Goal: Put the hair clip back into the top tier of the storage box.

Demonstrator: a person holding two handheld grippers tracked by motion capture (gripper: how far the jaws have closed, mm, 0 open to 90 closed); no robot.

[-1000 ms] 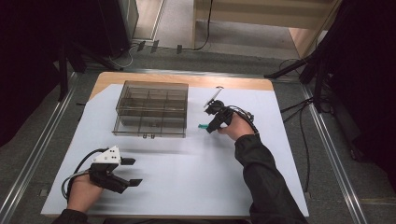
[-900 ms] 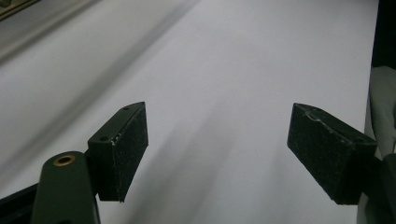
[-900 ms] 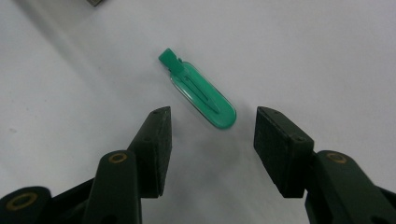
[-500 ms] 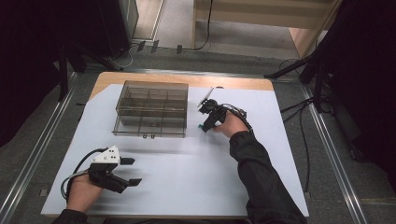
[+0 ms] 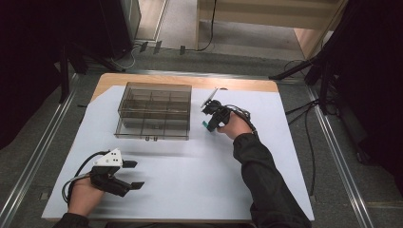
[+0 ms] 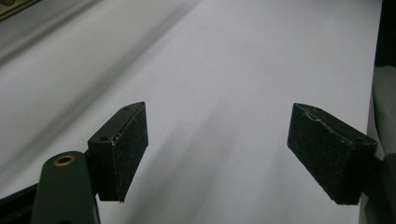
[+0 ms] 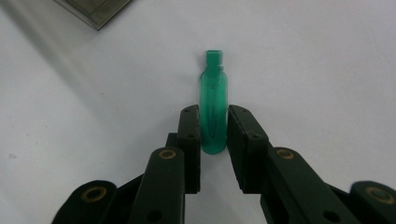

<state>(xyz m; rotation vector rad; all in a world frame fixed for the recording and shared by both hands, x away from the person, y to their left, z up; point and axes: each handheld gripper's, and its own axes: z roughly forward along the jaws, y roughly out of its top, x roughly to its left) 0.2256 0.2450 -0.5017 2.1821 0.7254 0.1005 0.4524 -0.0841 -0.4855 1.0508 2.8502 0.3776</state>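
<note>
Green vial [image 7: 214, 109] beside organizer's [image 5: 154, 110] edge

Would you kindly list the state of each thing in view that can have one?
Green bottle: lying on the white sheet, clamped at its base.
Right claw: has just been closing, now shut on the green bottle.
Left claw: open, nothing between its pads.
Clear compartment box: resting on the sheet, untouched.
</note>
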